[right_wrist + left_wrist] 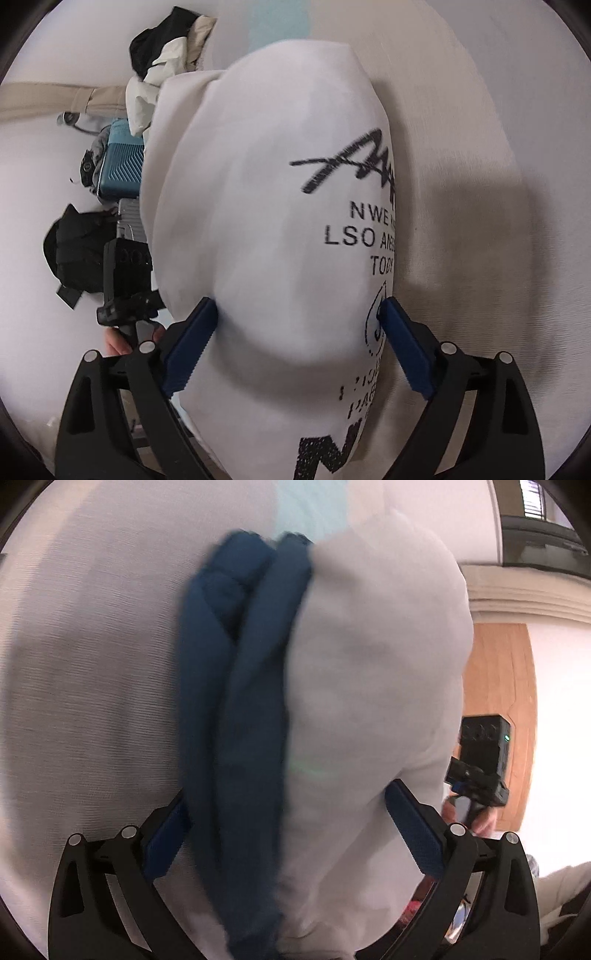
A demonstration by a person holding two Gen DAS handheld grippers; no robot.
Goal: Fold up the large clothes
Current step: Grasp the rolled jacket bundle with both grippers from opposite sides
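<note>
A white garment (369,664) with a dark blue part (240,701) is bunched into a thick fold on the pale bed sheet (92,664). My left gripper (288,794) stands wide open around this bundle, with the blue cloth by its left pad and the white cloth by its right pad. In the right wrist view the same white garment (277,221) shows black printed lettering (369,229). My right gripper (298,302) is open astride it, its blue pads at the cloth's sides. The garment hides the sheet (480,147) under it.
A heap of black and cream clothes (166,48) lies at the far left of the bed. Beyond the edge stand a teal case (123,162) and a black bag (81,254). A wooden door (498,701) is at the right. A hand (484,819) grips the other tool.
</note>
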